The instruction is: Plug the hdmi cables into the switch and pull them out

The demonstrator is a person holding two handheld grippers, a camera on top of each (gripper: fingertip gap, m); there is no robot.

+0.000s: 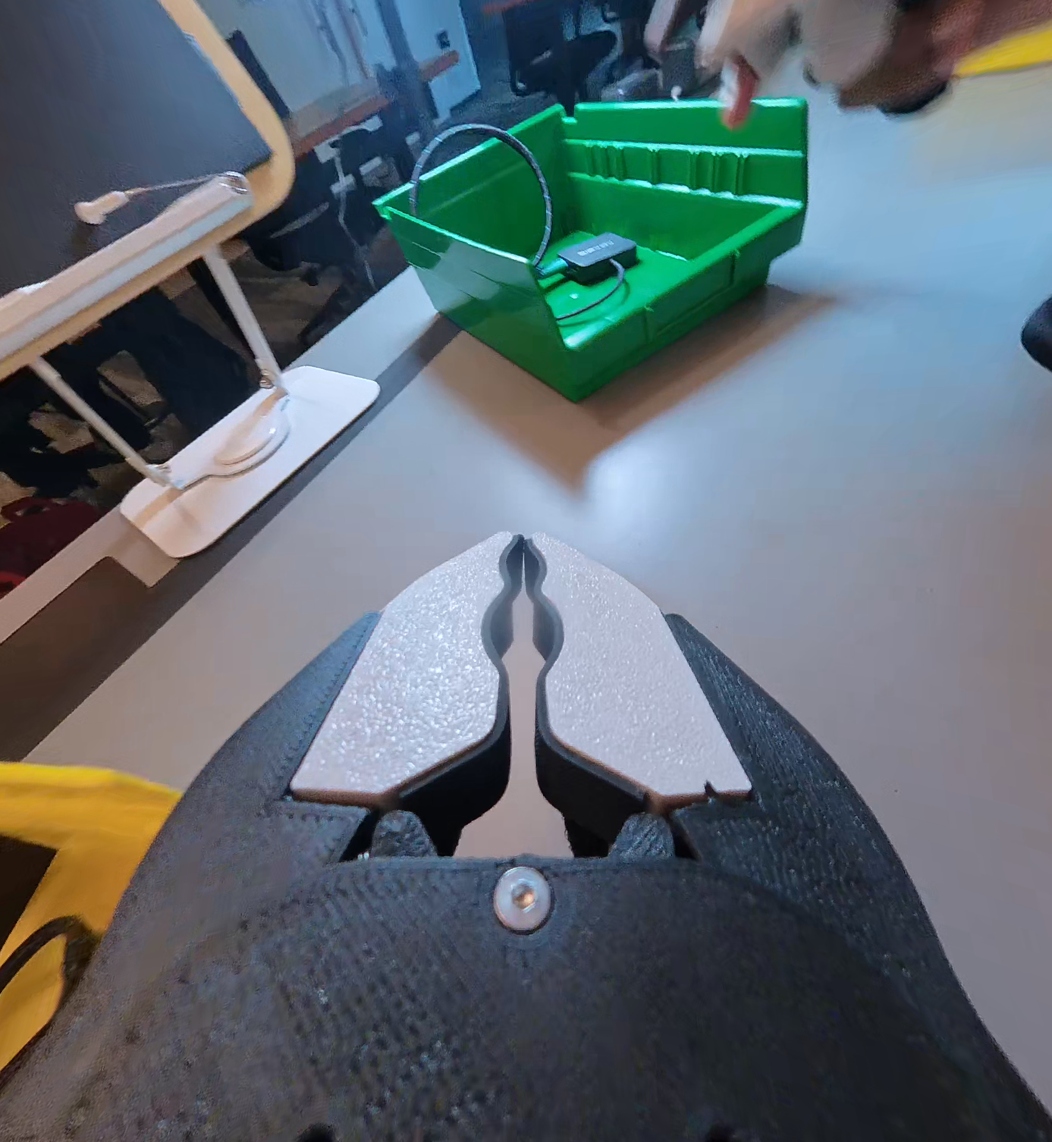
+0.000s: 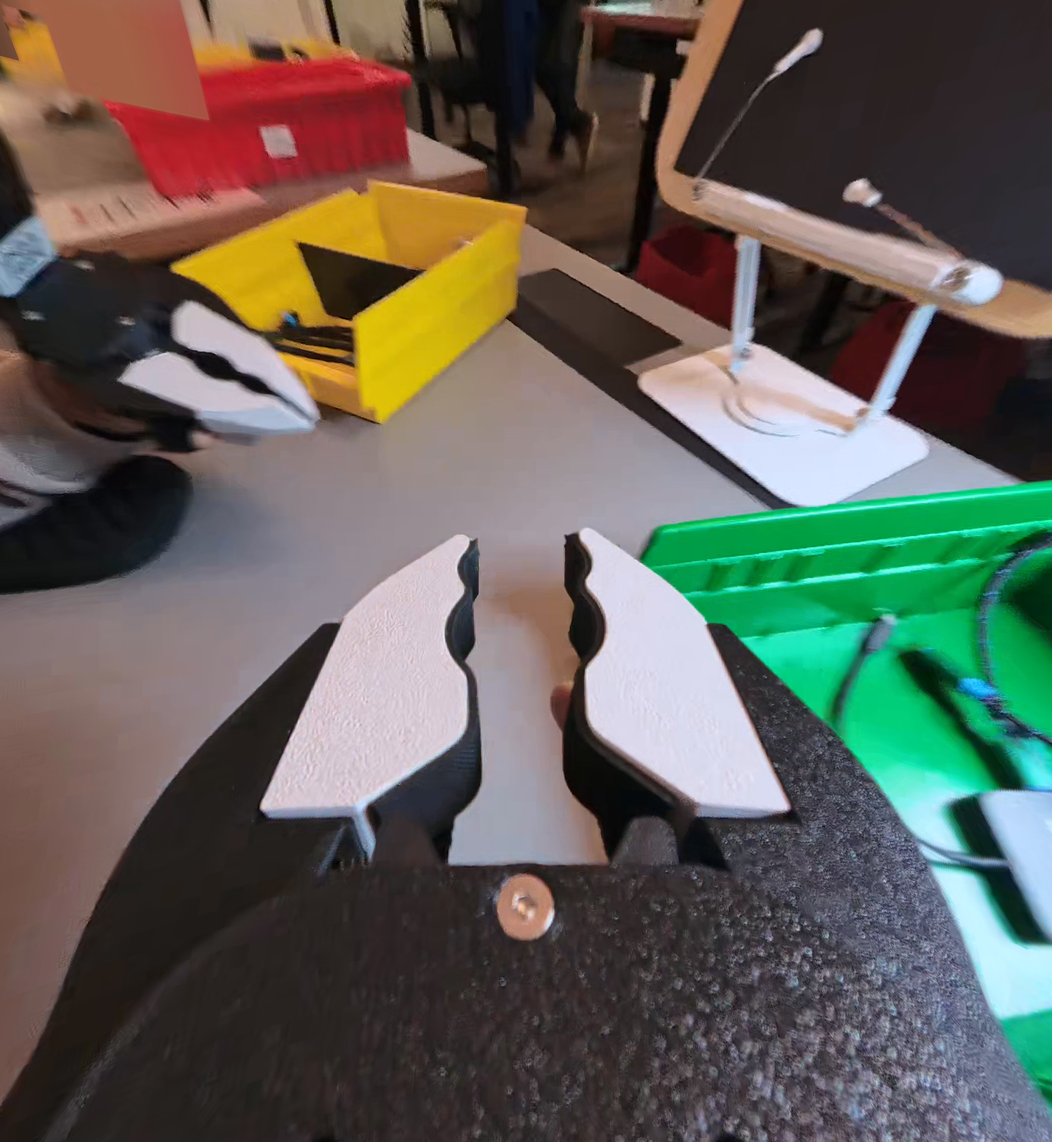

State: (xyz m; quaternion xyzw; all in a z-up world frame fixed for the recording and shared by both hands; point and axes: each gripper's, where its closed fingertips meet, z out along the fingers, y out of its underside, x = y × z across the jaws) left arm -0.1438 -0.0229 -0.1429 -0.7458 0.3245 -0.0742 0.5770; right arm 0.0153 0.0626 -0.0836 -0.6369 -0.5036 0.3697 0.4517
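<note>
Two views from hand-held grippers over a grey table (image 1: 820, 494).

In the left wrist view, the left gripper (image 1: 524, 544) points along the bare tabletop, its two white-faced fingers pressed together at the tips and pinching nothing. Well ahead of it sits a green bin (image 1: 492, 296). Inside the bin lies a small black switch box (image 1: 597, 254), with a dark cable (image 1: 480, 133) arching up from one end in a tall loop and a thinner cord curling on the bin floor beside it. To the left stands a dark board on a white stand (image 1: 251, 457). A corner of a yellow bin (image 1: 47, 803) shows at the lower left edge, just beside the gripper body.

The right wrist view shows what the left does not: the yellow bin (image 2: 437, 321) in full, open-fronted, with dark cables lying in it, and a red crate (image 2: 276, 130) behind it. The right gripper (image 2: 522, 550) hangs above the table with its fingers spread apart, nothing between them. The green bin (image 2: 820, 556) is just to its right; the switch box (image 2: 1042, 865) and cable (image 2: 993, 593) appear blurred inside. The left gripper (image 2: 310, 411) shows at far left, near the yellow bin, fingers together.
</note>
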